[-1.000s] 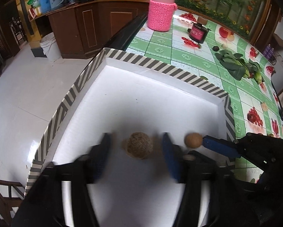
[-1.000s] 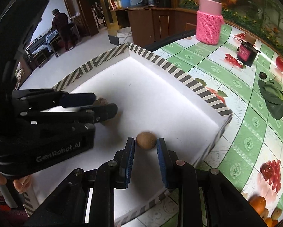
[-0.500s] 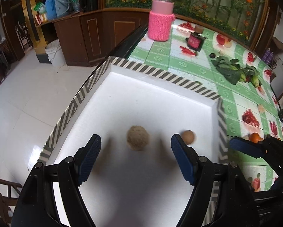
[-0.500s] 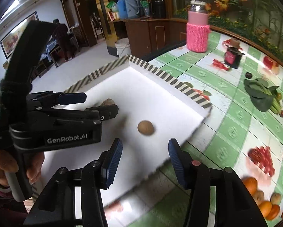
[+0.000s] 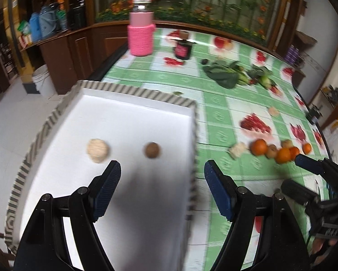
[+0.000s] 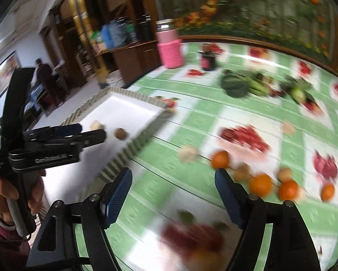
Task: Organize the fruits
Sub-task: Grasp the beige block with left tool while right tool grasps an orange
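With nothing between the opening jaws of the right gripper (image 6: 172,193), the light, firm but slippery orange (image 6: 220,159) at its one o'clock wants pinching across its middle.

Tray (image 5: 132,94) floor mostly free; striped rim blocks low entry; fruit cluster (image 6: 261,180) crowds tablecloth (image 6: 191,117) beyond.
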The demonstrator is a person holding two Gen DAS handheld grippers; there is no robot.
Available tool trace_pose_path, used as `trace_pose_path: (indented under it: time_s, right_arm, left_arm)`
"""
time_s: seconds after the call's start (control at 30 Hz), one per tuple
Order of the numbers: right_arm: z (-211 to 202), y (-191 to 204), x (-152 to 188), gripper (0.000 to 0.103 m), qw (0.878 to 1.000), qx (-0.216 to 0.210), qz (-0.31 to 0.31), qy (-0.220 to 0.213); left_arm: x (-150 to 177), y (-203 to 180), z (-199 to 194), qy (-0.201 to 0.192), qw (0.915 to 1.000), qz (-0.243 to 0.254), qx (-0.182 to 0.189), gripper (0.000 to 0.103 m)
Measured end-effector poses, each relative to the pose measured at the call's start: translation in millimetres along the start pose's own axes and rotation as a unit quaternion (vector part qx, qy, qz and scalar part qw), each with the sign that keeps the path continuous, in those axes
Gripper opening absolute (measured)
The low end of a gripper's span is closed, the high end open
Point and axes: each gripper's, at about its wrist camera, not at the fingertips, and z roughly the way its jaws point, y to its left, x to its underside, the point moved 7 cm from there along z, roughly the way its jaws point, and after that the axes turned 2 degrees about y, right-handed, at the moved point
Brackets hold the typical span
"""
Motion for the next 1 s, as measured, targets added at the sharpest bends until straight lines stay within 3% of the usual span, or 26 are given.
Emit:
trace_pose_path:
  time_s: [0.17, 0.4, 0.7, 1.0]
  right_arm:
    - [-21, -52, 27, 0.078, 0.998, 0.031, 0.049, 0.003]
    - [-31, -84, 50, 0.077, 0.996, 0.055, 0.065, 0.007]
    - [1, -81, 43, 0.060, 0.998, 0.034, 0.039, 0.031]
    - [29, -87, 22, 0.058, 0.998, 0.043, 0.028, 0.043]
  left_arm:
    - [6, -37, 6, 0.010, 0.9992, 0.034, 0.019, 0.076]
    - [11, -83, 21, 0.027, 0.9957, 0.085, 0.025, 0.076]
    - [8, -99, 39, 0.044, 0.9935, 0.103, 0.020, 0.076]
    - [2, -102, 62, 0.063, 0.9903, 0.123, 0.014, 0.076]
